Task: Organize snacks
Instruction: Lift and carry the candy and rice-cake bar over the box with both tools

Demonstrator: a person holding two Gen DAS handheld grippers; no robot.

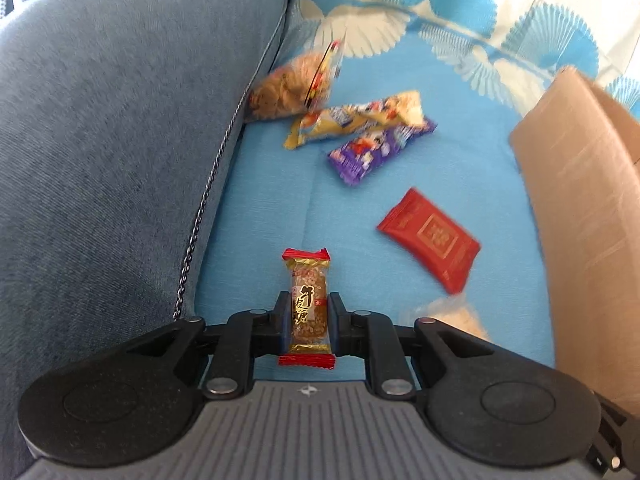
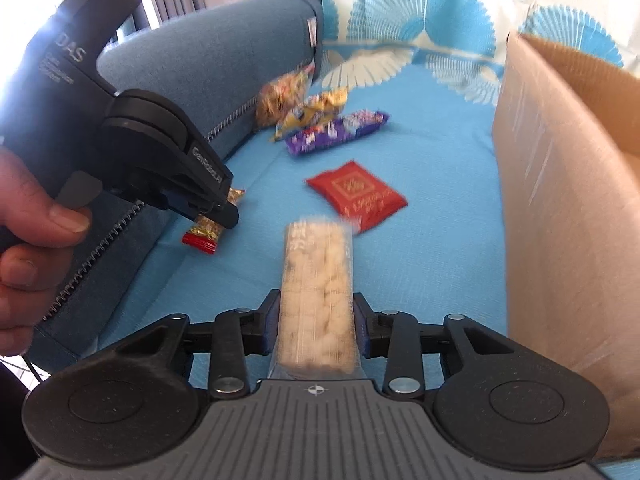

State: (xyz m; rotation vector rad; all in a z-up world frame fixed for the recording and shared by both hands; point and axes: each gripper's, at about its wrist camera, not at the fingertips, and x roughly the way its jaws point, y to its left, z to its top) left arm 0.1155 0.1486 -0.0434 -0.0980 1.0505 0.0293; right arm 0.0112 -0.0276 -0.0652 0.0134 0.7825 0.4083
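Between the fingers of our left hand-held gripper point(image 1: 309, 322) sits a small peanut candy point(image 1: 308, 306) in a gold wrapper with red ends, clamped at its middle, jaws narrow. Our right view shows the same candy point(image 2: 208, 229) held just above the blue cover point(image 2: 432, 168), close to the grey-blue cushion point(image 2: 224, 64), with a person's hand point(image 2: 30, 224) on the tool's trigger.

Our right hand-held gripper point(image 2: 316, 320) has a long clear pack of pale puffed snacks point(image 2: 316, 280) between its fingers, pointing away from us; both pads lie against the pack's sides. The picture is blurred there.

On the cover ahead lie the loose snacks. A red packet point(image 1: 430, 240) is nearest, just beside the cardboard box point(image 1: 580, 200), which stands at the right with its flap up. Farther off, a purple wrapper point(image 1: 378, 150) touches a yellow wrapper point(image 1: 352, 118), and behind those a clear bag of brown snacks point(image 1: 296, 84) leans on the cushion. In the left view a bit of the pale pack point(image 1: 452, 316) shows at the lower right, next to the box.

A sheet with blue fan shapes point(image 1: 440, 12) covers the back.
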